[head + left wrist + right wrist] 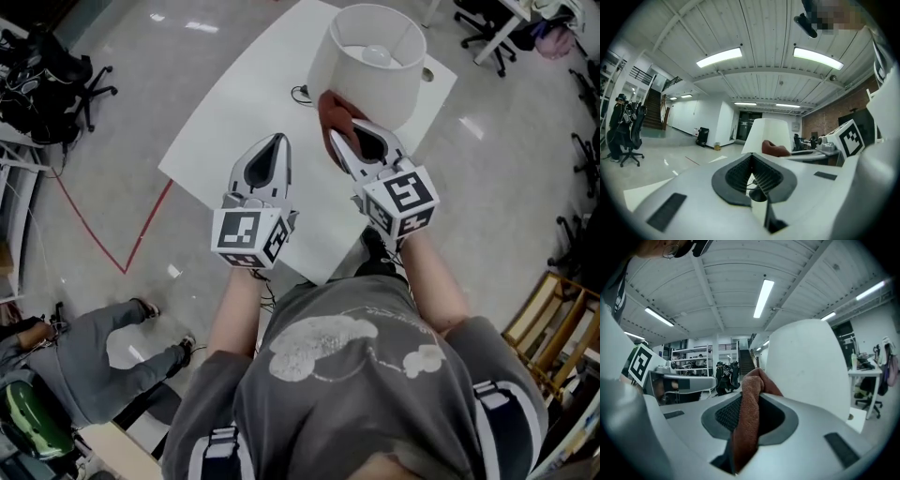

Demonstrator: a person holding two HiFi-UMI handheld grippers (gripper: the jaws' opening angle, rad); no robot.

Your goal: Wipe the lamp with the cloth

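The lamp (375, 80) is seen from above on the white table (244, 94), near its far edge. Its base and stem are covered by the white shade, inside which only the bulb can be made out. A dark cable (302, 94) is seen on the table by the shade's left side, and its far end is lost behind the shade.

The red-brown cloth (333, 112) is pinched between the jaws of the right gripper (339, 136) and is pressed against the lower left side of the shade. In the right gripper view, the cloth (747, 418) is seen bunched past the jaw tips and hanging down through the gap, so the tips themselves are partly covered. The shade (811, 366) fills the space just behind it.

The left gripper (278, 141) is held over the table, apart from the lamp. Its jaws are closed together with nothing between them (753, 157).

A seated person (84, 361) is cut off at the lower left edge of the head view.
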